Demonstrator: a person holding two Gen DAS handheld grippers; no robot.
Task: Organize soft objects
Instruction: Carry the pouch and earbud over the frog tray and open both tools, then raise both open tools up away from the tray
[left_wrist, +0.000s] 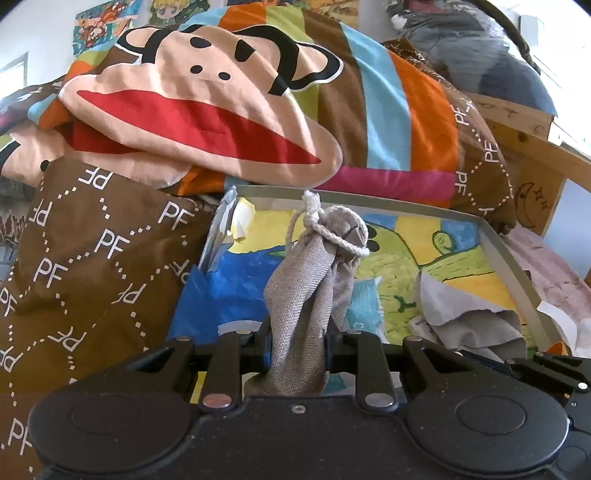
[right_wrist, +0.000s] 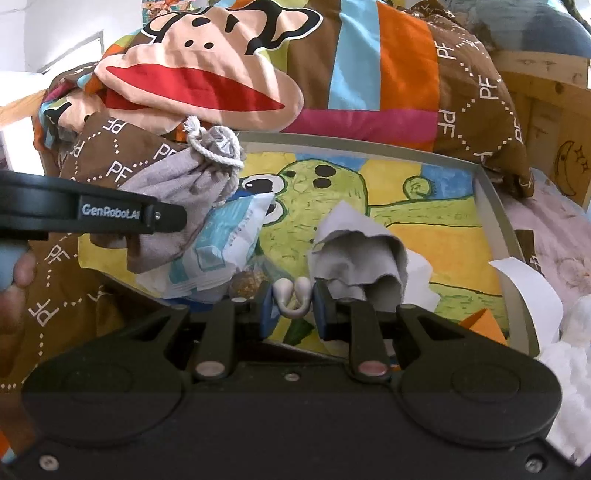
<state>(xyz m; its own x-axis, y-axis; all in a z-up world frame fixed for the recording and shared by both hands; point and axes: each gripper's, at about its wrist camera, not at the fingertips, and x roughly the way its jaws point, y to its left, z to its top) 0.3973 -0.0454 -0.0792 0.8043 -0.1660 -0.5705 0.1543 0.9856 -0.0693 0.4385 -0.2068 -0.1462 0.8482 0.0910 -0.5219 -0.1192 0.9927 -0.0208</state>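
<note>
Now the left gripper (left_wrist: 297, 343) is clamped on a coarse-woven grey drawstring pouch (left_wrist: 314, 273), its neck cinched by white braided cord, held above the painted tray (left_wrist: 513, 266). Over at the right gripper (right_wrist: 295, 306), blue pads stand slightly apart around a smooth white double hook (right_wrist: 293, 291), beside crumpled grey cloth (right_wrist: 365, 258).

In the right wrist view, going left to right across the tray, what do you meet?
Grey drawstring pouch held in the left hand-held gripper → blue-and-white packet → white hook → crumpled grey cloth → orange paper corner.

Grey drawstring pouch (left_wrist: 314, 273) upright, rope-cinched, crumpled grey cloth (right_wrist: 364, 254) on tray
</note>
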